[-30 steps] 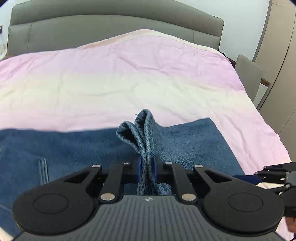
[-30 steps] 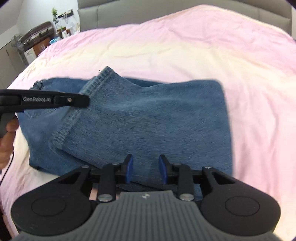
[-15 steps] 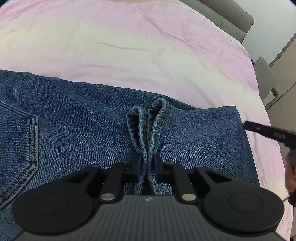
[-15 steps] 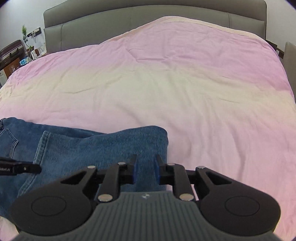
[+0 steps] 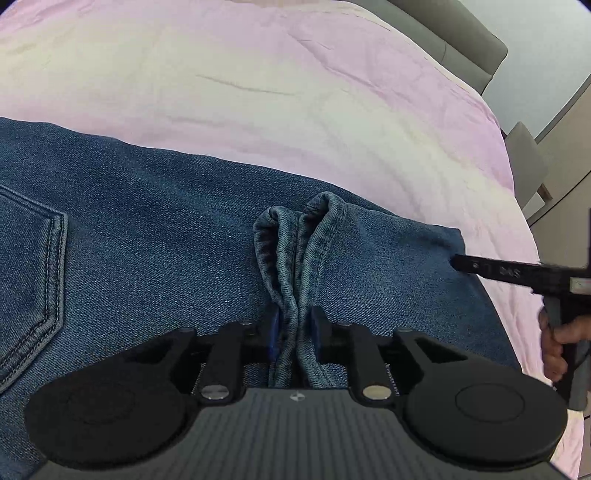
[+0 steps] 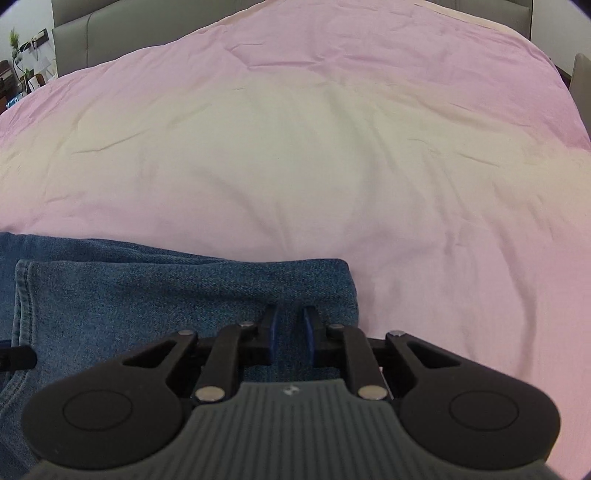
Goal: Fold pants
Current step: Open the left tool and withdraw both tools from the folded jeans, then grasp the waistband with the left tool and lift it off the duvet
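Blue denim pants (image 5: 155, 236) lie on bed with pink-and-cream bedsheet (image 5: 295, 103), leg end doubled over seat. Left gripper (image 5: 294, 334) jaws narrow, pinching bunched hem ridge (image 5: 299, 251), likely to lay this layer flat. Right gripper (image 6: 289, 334) jaws slightly apart over fold corner, nothing visibly clamped between them; probably hovering or steadying. Back pocket (image 5: 33, 280) at left. Folded edge (image 6: 347, 288) near right; bare sheet beyond gives wide room for next fold.

A pink and cream bedspread (image 6: 295, 147) stretches ahead of the jaws to a grey padded headboard (image 6: 110, 33); a potted plant (image 6: 14, 40) stands far left.
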Action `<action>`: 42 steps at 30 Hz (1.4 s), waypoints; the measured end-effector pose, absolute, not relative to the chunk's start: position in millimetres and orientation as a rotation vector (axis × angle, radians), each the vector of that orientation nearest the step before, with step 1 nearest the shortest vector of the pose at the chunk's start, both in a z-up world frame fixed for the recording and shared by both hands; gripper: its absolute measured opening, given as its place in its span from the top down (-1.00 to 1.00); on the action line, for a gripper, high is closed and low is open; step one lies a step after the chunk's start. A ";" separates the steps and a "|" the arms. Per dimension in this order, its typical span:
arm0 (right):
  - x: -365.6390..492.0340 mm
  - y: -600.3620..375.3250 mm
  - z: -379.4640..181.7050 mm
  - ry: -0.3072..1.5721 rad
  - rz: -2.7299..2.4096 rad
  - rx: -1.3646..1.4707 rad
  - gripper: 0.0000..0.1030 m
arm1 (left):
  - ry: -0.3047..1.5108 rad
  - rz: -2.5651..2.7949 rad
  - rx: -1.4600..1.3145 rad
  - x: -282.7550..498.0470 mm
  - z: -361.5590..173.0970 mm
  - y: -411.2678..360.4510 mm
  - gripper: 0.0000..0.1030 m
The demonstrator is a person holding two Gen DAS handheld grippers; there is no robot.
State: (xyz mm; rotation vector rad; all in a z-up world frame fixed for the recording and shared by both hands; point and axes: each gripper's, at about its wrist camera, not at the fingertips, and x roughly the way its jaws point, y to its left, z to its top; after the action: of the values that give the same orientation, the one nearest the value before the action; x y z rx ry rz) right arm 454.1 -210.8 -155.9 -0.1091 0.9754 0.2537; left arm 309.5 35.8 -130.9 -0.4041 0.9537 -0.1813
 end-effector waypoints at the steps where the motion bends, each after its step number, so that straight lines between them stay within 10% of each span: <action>1: 446.3 -210.8 -151.9 0.973 0.264 -0.122 0.79 | 0.951 -0.171 -0.396 308.2 -129.5 33.9 0.46; 14: 292.6 -253.6 -120.6 0.893 0.284 -0.208 0.68 | 0.836 -0.178 -0.238 245.2 -81.6 2.1 0.28; 24: 287.3 -250.2 -169.8 0.957 0.245 -0.174 0.68 | 0.938 -0.126 -0.222 246.5 -114.5 -3.9 0.56; 42: 248.1 -251.2 -152.4 0.938 0.265 -0.180 0.67 | 0.804 -0.062 -0.182 201.2 -62.0 24.4 0.33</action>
State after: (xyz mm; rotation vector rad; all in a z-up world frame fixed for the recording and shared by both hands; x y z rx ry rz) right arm 248.1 -251.2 -152.4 -0.1802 0.9379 0.2652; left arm 201.2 24.4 -62.0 -0.1820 0.8037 -0.0620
